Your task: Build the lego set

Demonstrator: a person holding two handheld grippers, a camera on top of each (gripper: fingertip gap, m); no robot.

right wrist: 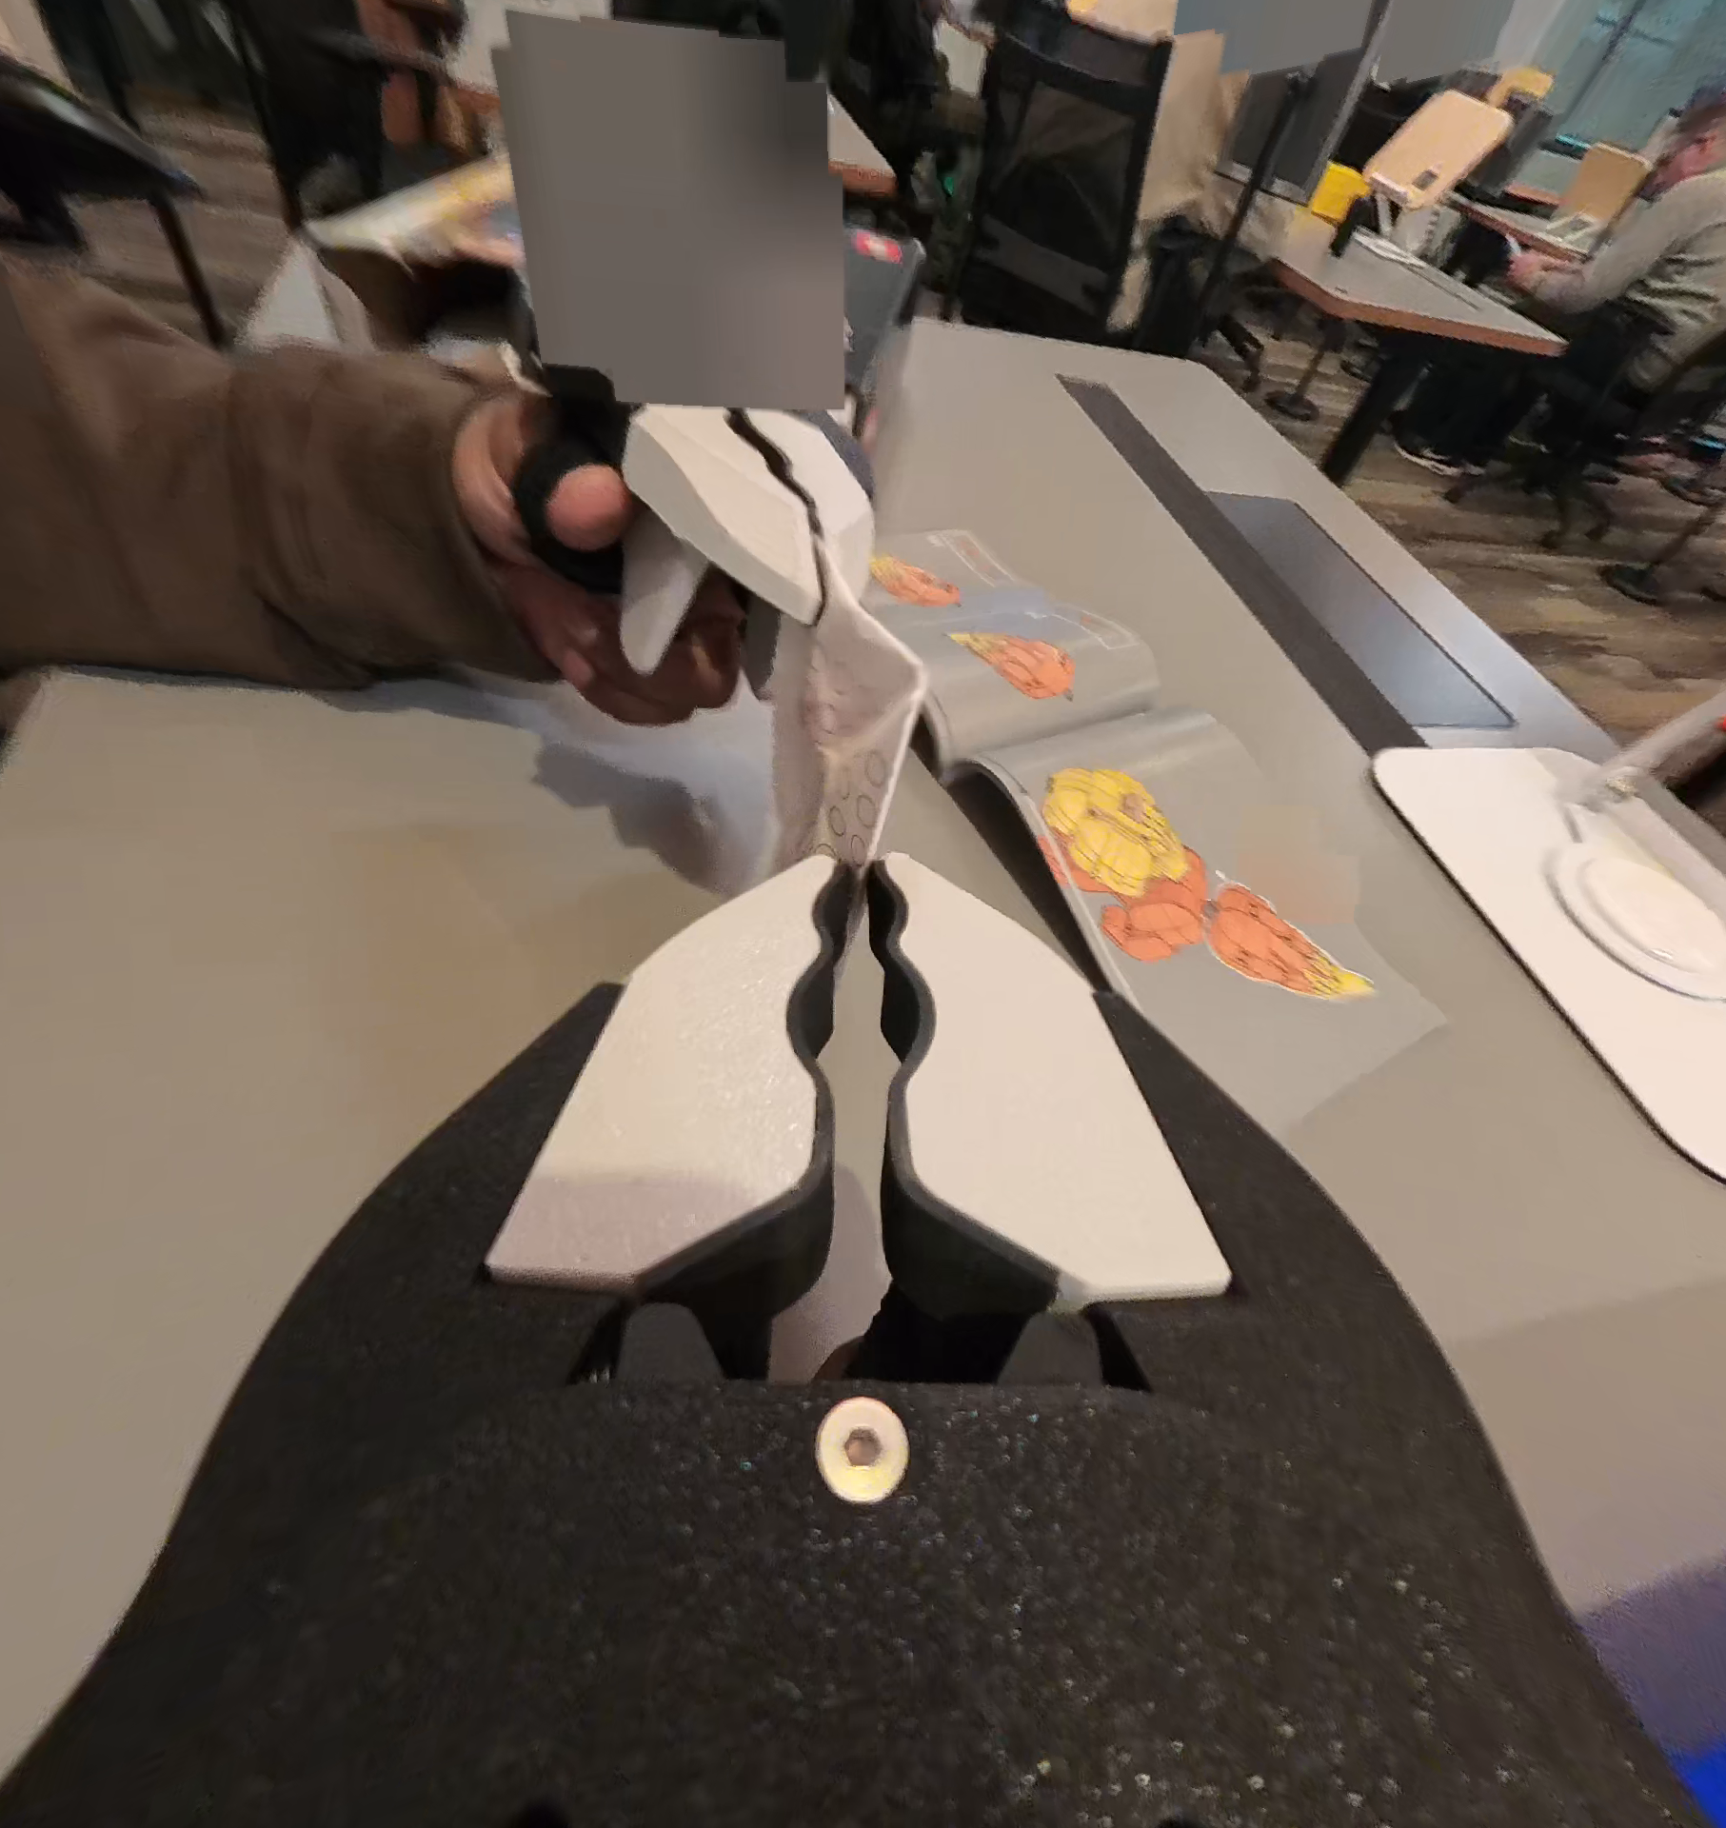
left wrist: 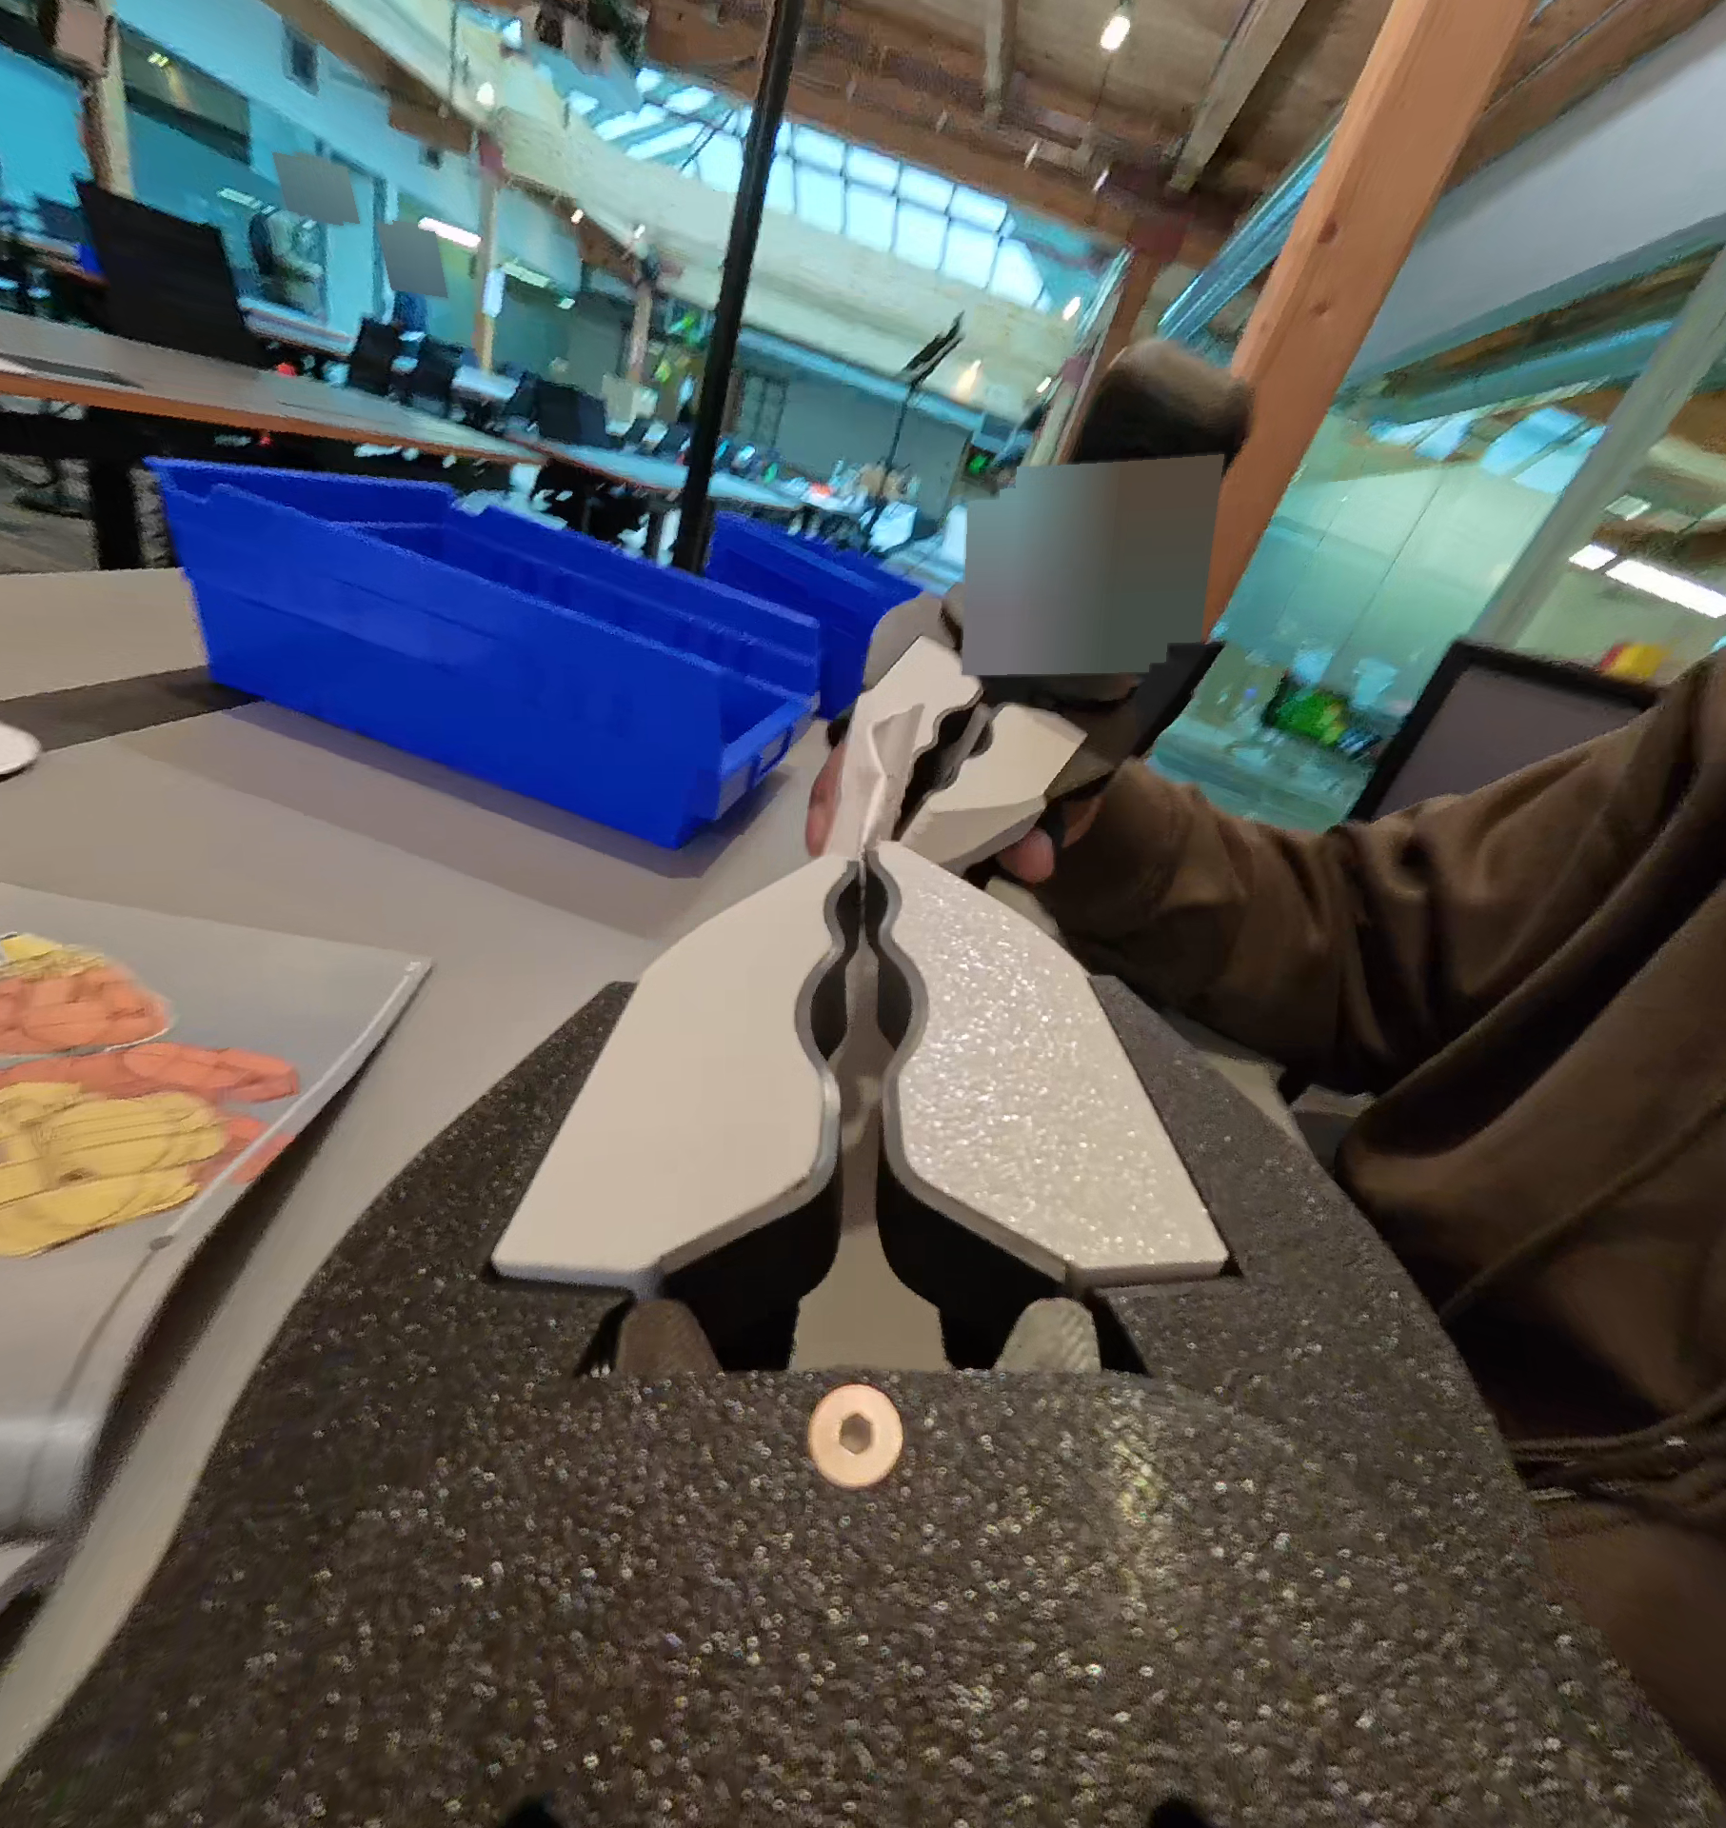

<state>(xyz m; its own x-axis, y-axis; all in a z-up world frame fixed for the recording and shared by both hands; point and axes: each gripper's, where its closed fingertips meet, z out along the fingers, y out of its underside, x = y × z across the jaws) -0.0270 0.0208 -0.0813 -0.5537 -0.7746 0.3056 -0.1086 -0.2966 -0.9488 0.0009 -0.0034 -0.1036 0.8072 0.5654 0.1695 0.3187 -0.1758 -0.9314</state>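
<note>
White bag [right wrist: 844,732] is held above the surface [right wrist: 245,940], stretched between both grippers, left gripper [left wrist: 864,870] and right gripper [right wrist: 854,868] each clamped on it; tearing is best done by steady opposite pulls, over the surface.

White paper bag [right wrist: 844,752], airborne, stretched taut

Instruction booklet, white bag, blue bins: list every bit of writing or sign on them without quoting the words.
instruction booklet: small print marks by the pictures, too blurred to read.
white bag, held between both grippers: printed circles only, no legible words.
blue bins: no writing visible.
</note>
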